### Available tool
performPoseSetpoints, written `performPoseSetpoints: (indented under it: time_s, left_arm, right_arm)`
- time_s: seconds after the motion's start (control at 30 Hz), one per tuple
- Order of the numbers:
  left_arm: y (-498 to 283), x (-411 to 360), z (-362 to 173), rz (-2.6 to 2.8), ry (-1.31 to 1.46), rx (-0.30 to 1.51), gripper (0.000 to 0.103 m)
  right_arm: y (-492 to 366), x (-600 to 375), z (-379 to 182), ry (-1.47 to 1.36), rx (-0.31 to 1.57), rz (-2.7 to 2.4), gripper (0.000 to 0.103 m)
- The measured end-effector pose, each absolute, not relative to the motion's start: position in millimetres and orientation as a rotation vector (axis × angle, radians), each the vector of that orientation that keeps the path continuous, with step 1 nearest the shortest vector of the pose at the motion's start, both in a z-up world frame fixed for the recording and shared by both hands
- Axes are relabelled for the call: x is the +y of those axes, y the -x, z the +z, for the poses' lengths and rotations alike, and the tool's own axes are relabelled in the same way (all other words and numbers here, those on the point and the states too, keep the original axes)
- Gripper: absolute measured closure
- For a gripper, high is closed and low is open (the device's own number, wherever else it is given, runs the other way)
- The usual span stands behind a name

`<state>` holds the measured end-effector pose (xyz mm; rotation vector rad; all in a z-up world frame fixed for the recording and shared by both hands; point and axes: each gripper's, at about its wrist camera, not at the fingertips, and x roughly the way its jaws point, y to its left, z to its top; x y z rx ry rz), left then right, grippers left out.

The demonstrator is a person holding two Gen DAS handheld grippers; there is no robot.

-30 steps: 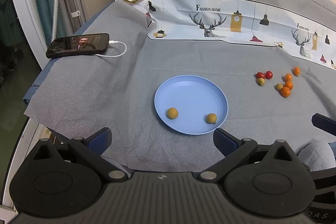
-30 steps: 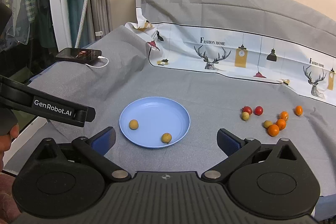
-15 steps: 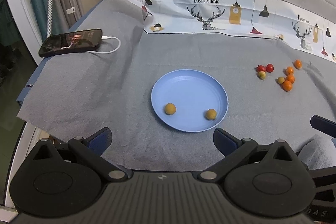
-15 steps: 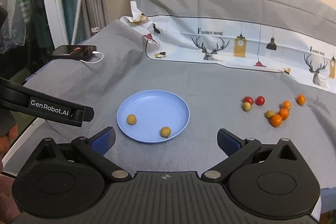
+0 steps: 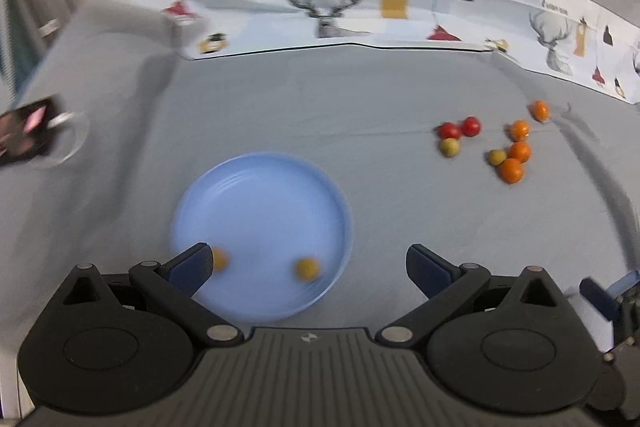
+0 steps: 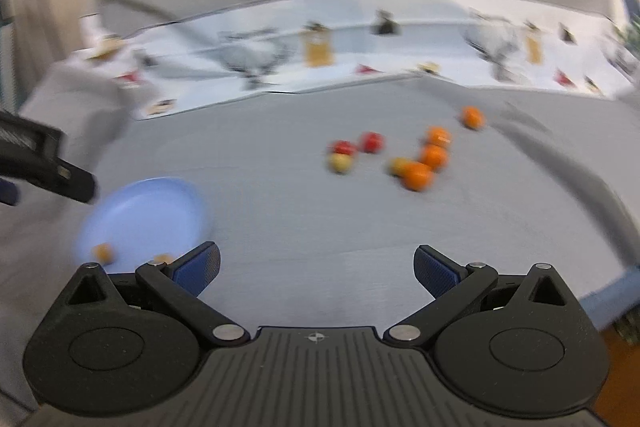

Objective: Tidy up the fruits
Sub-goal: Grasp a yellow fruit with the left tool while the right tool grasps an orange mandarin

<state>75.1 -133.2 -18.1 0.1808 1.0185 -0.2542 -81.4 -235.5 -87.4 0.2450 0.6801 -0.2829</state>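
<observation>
Fruits lie in 2 places on the grey-covered counter [image 5: 320, 107]. We see 2 yellow fruits [image 5: 307, 268] in the near part of the blue plate [image 5: 260, 195], and one of them is partly hidden behind a finger of our left claw [image 5: 307, 269]. The loose fruits [image 5: 512, 163] lie well apart from the plate, to the far right: 2 red ones [image 5: 460, 127] touching each other, 2 yellow-green ones and 4 orange ones, one of these a little farther right.

Our left claw hangs released above the near part of the plate and holds nothing. Our right claw [image 6: 316, 267] is also released and empty, over bare cloth between the plate [image 6: 152, 211] and the loose group [image 6: 420, 163]. Both views are blurred. A phone [image 5: 24, 135] with a white cable lies at the left edge, and a printed cloth with deer [image 5: 360, 11] runs along the far side.
</observation>
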Motion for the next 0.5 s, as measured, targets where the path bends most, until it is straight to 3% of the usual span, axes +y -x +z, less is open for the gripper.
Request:
performPoseSetpoints:
  time_s: [0.5]
  left_arm:
    - [-235,-342,-133,-0.373,-0.259,1.237,0.0]
  right_arm:
    - [-35,-375,-190,-0.316,0.699,-0.54,0.001]
